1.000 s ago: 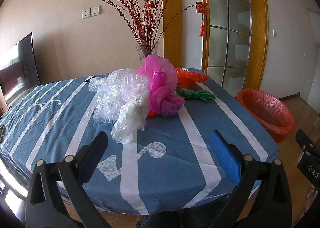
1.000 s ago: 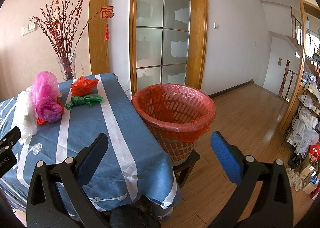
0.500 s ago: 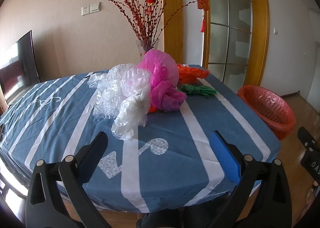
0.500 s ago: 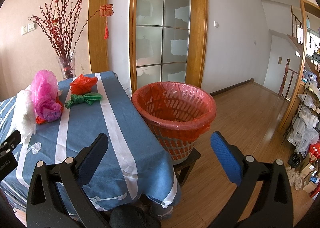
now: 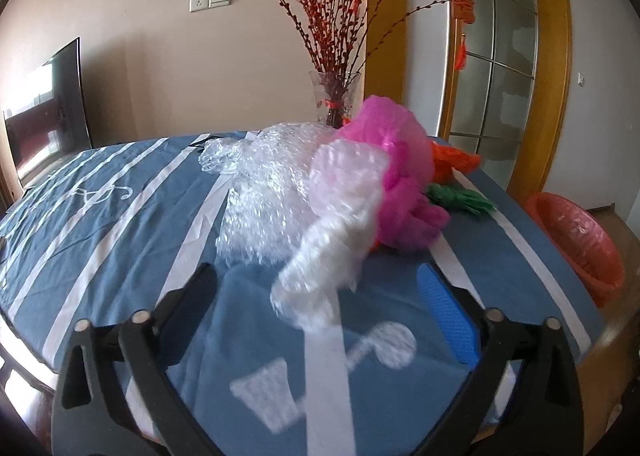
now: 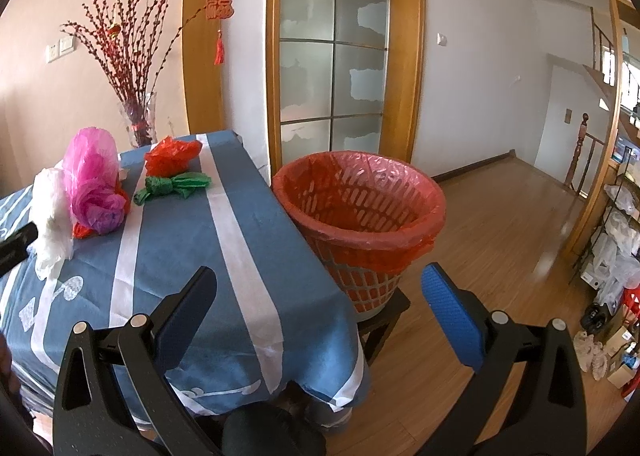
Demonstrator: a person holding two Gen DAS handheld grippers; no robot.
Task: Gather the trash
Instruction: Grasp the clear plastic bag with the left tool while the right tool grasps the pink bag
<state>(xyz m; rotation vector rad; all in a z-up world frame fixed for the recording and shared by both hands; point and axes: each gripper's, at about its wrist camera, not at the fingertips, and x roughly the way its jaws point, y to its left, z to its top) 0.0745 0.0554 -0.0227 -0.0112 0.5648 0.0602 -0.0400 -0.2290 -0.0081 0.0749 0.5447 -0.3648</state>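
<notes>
Left gripper [image 5: 316, 296] jaws wide, just been closing, straddling tip of white plastic bag [image 5: 320, 276] on table [image 5: 100, 224], no contact. Right gripper [image 6: 320, 296] wide, empty, facing lined wastebasket [image 6: 360, 208] beside table: likely drop target.

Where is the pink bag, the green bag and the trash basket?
pink bag [image 6: 90, 180], right wrist view, on its crumpled middle.
green bag [image 6: 172, 186], right wrist view, on its knotted middle.
trash basket [image 6: 360, 240], right wrist view, on the near red-lined rim.
</notes>
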